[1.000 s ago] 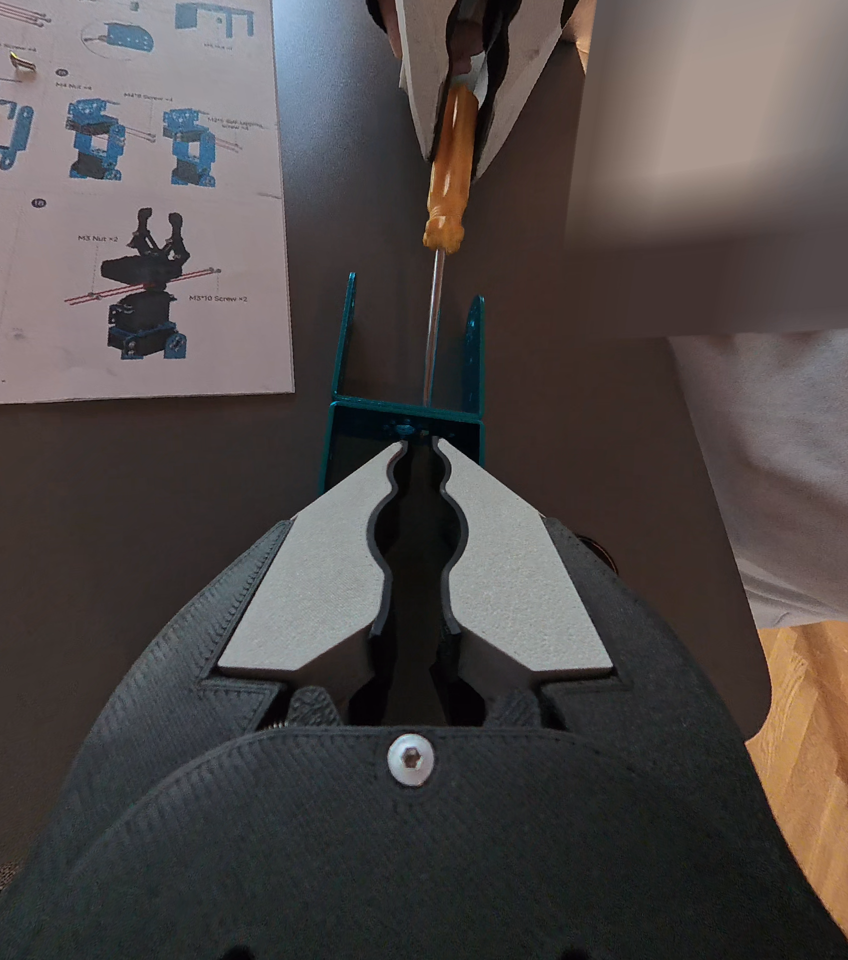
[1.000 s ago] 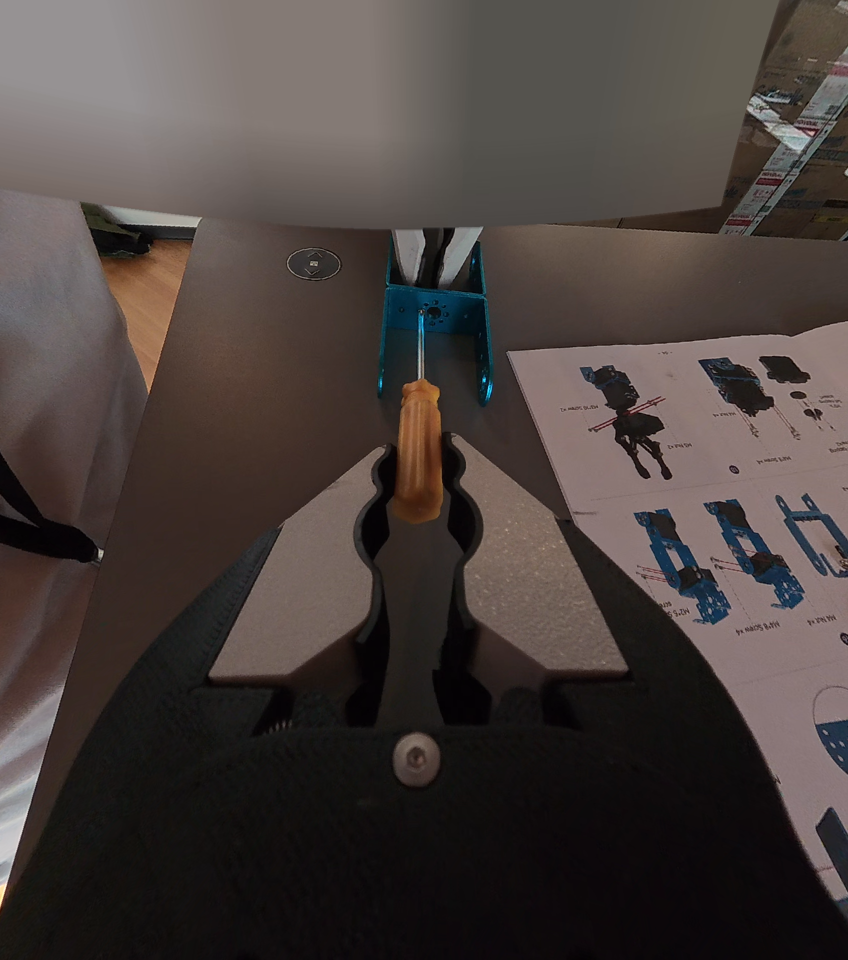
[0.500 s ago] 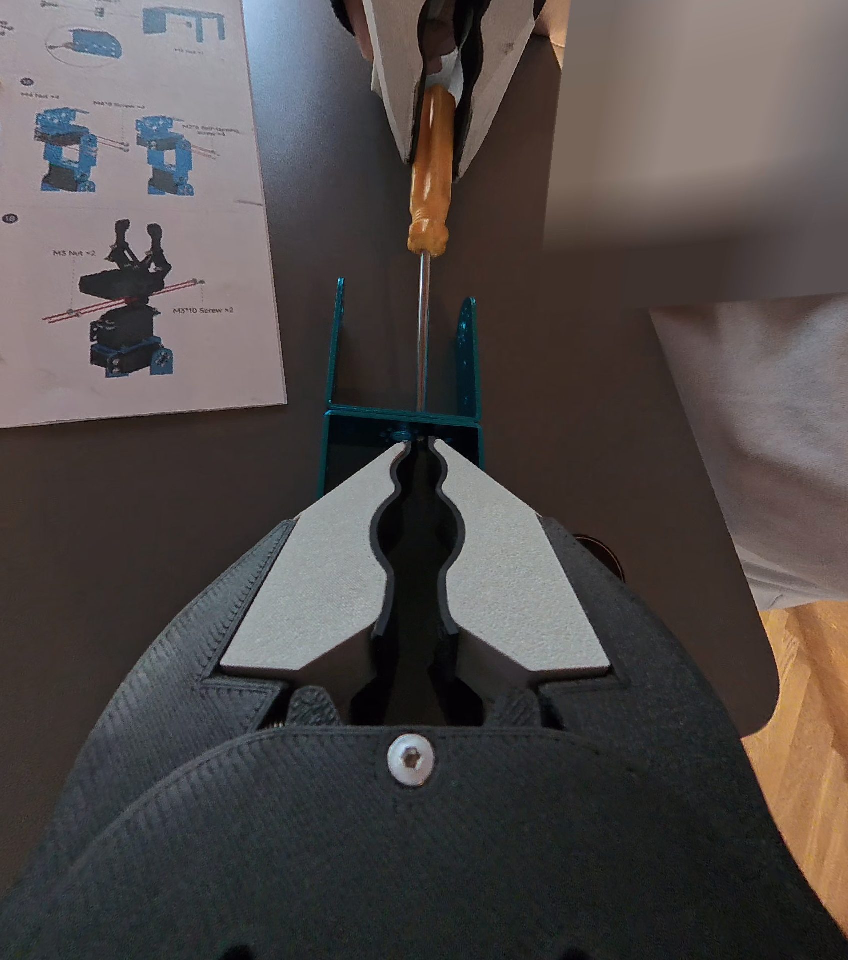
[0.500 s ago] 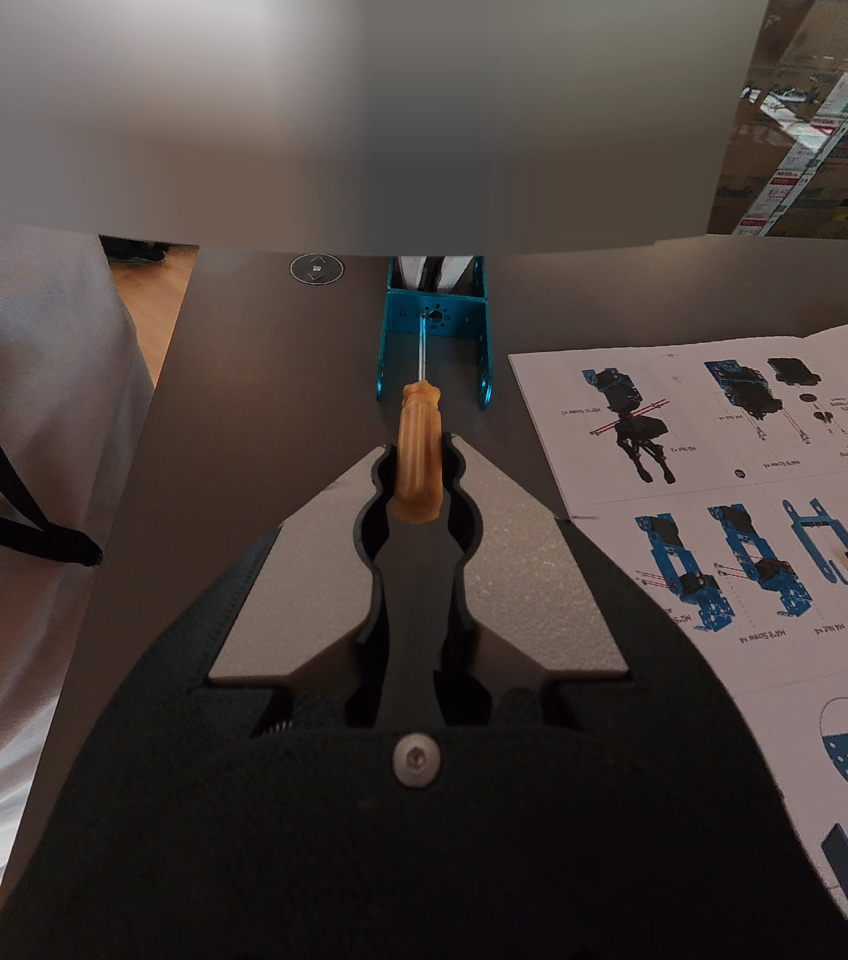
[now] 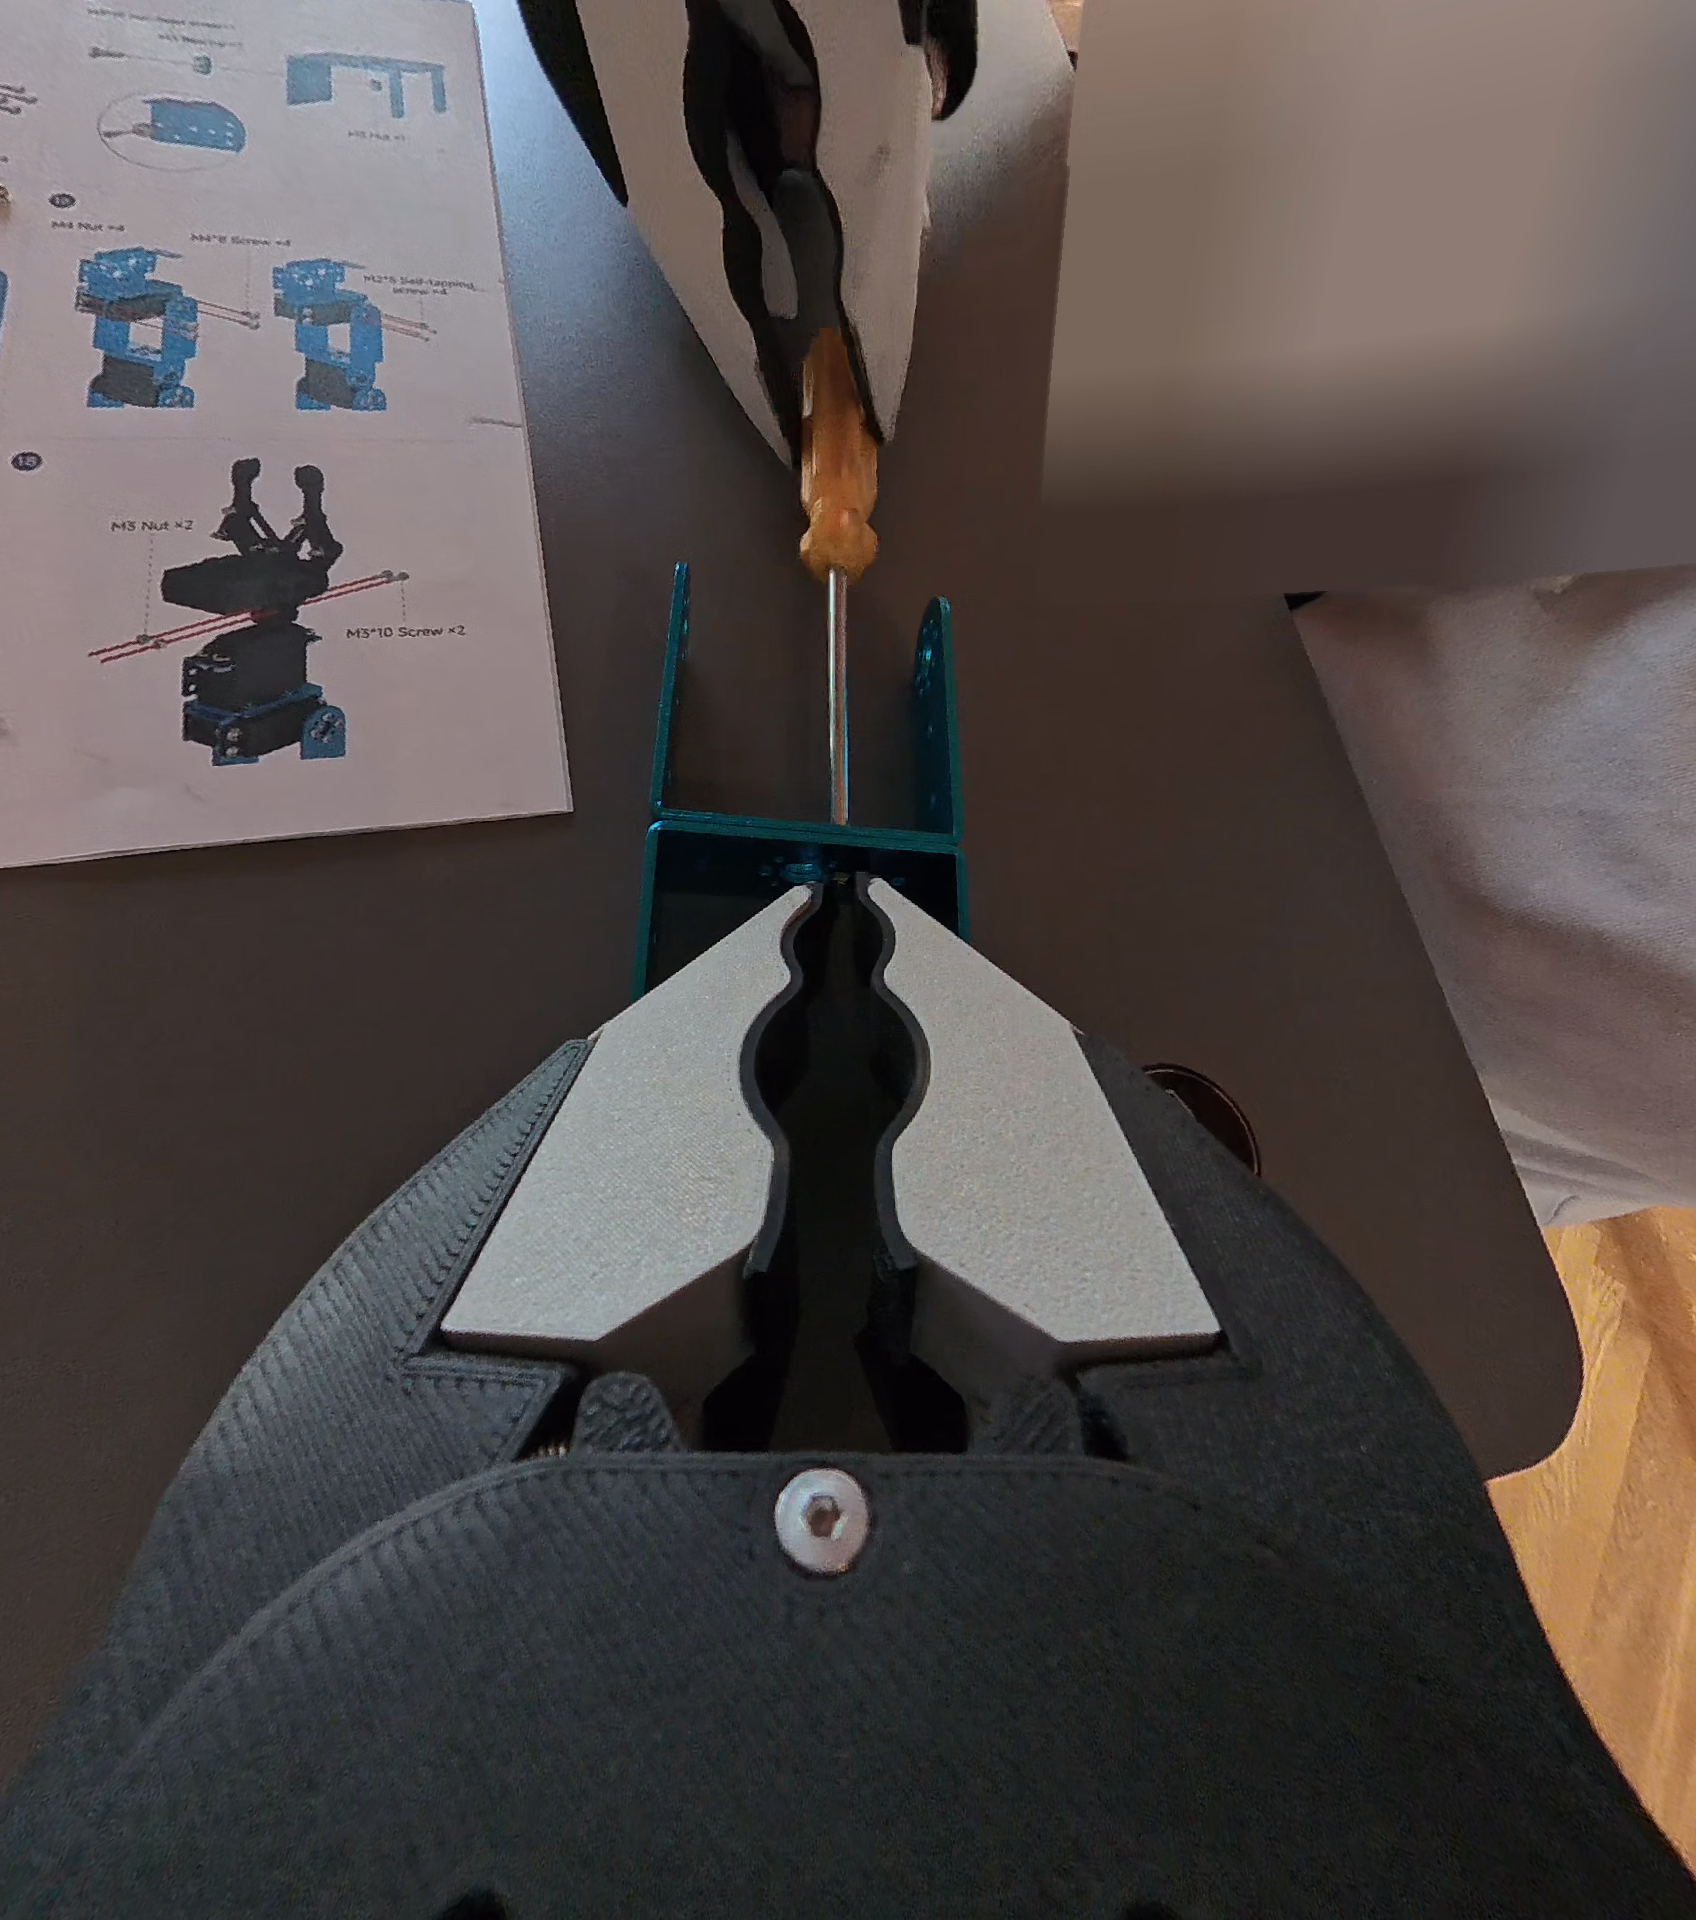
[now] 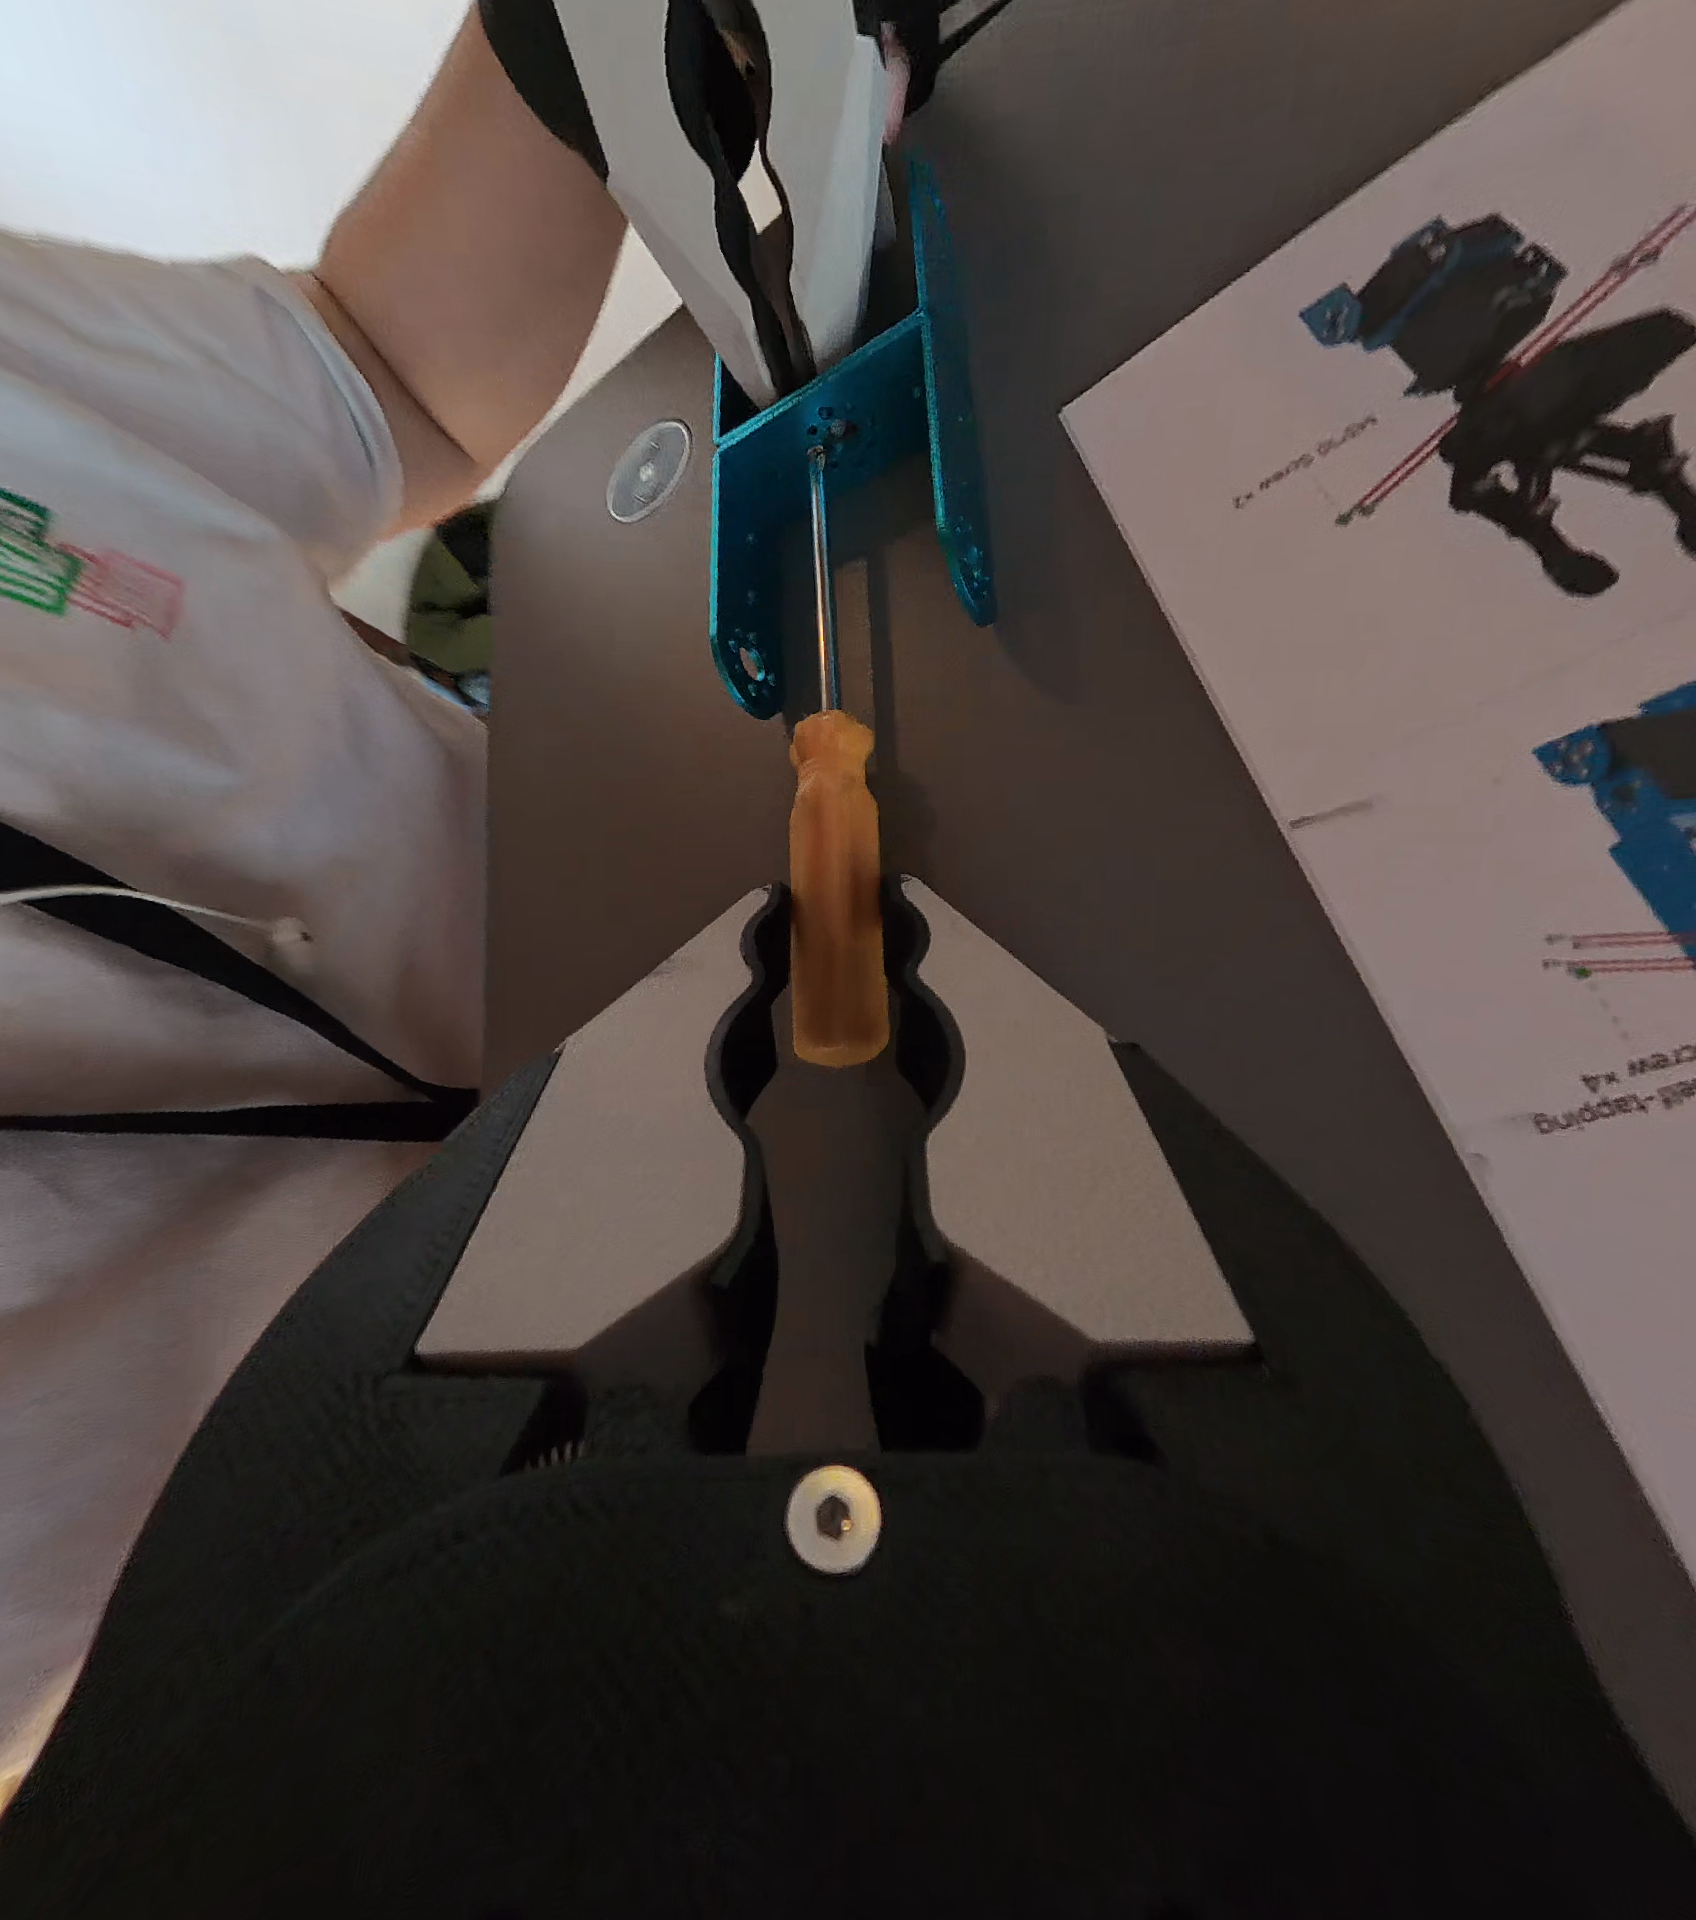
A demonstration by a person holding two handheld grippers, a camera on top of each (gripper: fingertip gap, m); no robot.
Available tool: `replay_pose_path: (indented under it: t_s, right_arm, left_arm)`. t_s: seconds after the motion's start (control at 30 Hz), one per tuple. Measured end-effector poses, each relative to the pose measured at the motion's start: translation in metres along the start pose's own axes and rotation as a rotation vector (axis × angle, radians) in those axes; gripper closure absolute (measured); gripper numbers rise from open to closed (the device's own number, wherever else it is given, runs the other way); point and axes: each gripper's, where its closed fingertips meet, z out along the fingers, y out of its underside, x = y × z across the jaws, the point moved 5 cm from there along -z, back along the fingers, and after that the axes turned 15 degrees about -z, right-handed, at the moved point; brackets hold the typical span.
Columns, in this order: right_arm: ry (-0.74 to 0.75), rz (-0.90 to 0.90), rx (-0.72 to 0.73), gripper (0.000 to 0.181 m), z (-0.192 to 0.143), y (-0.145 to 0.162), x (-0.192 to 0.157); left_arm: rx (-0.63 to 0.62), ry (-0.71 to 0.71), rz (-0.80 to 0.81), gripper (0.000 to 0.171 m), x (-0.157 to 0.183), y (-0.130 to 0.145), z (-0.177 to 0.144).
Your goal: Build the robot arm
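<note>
From the left wrist view, the left gripper has its fingertips nearly together against the back plate of a blue U-shaped metal bracket on the dark table; whether it pinches anything I cannot tell. From the right wrist view, the right gripper is clamped on the amber handle of a screwdriver, its shaft running between the bracket's arms to the plate, beside a printed assembly sheet.

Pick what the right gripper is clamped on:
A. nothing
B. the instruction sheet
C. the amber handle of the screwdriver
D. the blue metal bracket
C: in the right wrist view the right gripper pinches the screwdriver by its amber handle, its shaft reaching the blue bracket.
</note>
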Motion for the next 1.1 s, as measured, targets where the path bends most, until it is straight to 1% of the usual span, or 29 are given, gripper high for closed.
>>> replay_pose_path:
  t_s: [0.27, 0.3, 0.4, 0.47, 0.57, 0.67, 0.73, 0.8, 0.87, 0.97, 1.1]
  right_arm:
    - [-0.256, 0.434, 0.096, 0.165, -0.004, -0.001, 0.006]
    - [-0.271, 0.461, 0.110, 0.165, -0.005, -0.002, 0.009]
    - [-0.265, 0.456, 0.116, 0.164, -0.007, -0.003, 0.012]
    - [-0.252, 0.432, 0.105, 0.164, -0.006, -0.003, 0.012]
    - [-0.250, 0.430, 0.109, 0.164, -0.005, -0.003, 0.012]
    - [-0.255, 0.443, 0.125, 0.164, -0.005, -0.004, 0.014]
    - [-0.255, 0.444, 0.121, 0.164, -0.005, -0.004, 0.014]
    - [-0.253, 0.437, 0.118, 0.164, -0.004, -0.004, 0.013]
    - [-0.254, 0.437, 0.115, 0.164, -0.003, -0.004, 0.013]
    - [-0.254, 0.447, 0.122, 0.164, -0.002, -0.005, 0.013]
    - [-0.251, 0.458, 0.134, 0.164, -0.002, -0.005, 0.013]
  left_arm:
    - [-0.004, 0.009, 0.013, 0.169, 0.001, 0.000, 0.001]
    - [-0.004, 0.009, 0.012, 0.169, 0.001, 0.000, 0.001]
    - [0.004, 0.007, 0.006, 0.166, 0.000, 0.001, 0.001]
    - [0.006, -0.015, -0.009, 0.156, -0.002, 0.002, 0.000]
    - [0.022, -0.064, -0.013, 0.154, -0.002, 0.001, -0.012]
    - [0.119, -0.107, -0.001, 0.154, 0.004, -0.013, -0.031]
    - [0.176, -0.105, 0.002, 0.153, 0.013, -0.030, -0.033]
    - [0.153, -0.088, 0.010, 0.149, 0.023, -0.045, -0.018]
    - [0.072, -0.091, 0.041, 0.145, 0.029, -0.053, 0.005]
    - [-0.021, -0.104, 0.107, 0.150, 0.031, -0.059, 0.036]
    - [-0.070, -0.116, 0.114, 0.146, 0.026, -0.067, 0.059]
